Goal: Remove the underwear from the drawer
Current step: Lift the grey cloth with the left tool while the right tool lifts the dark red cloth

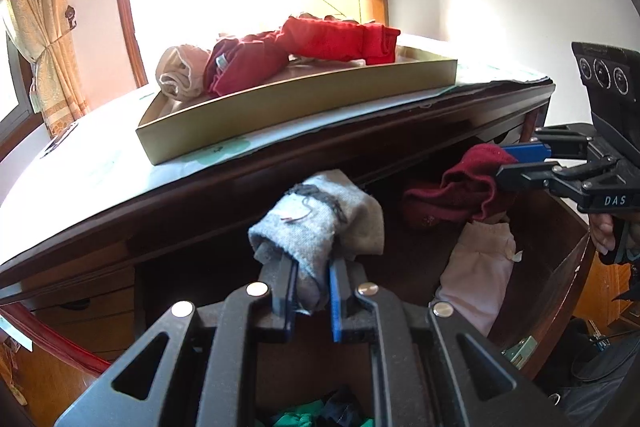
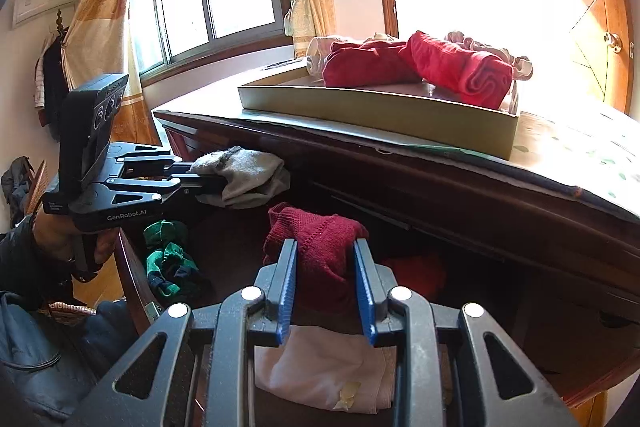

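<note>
done: red rolls in shallow cardboard tray [image 1: 304, 103] | now: left gripper [image 1: 314, 291] clamps rolled grey knit underwear [image 1: 320, 223], right gripper [image 2: 326, 291] clamps dark-red knit underwear [image 2: 316, 247], both above open wooden drawer [image 1: 560, 267] | left: pink [image 1: 480, 279], green [image 2: 166, 259] pieces inside

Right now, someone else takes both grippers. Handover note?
Left gripper: shut on the grey garment, held up over the open drawer.
Right gripper: shut on the dark red knit garment, also lifted above the drawer.
Done: rolled red, dark red and beige pieces already lie in the shallow tray on the dresser top.
Left: set both held pieces down, probably in the tray; then the pale pink piece, a red piece and the green-and-navy items, all in the drawer.
</note>
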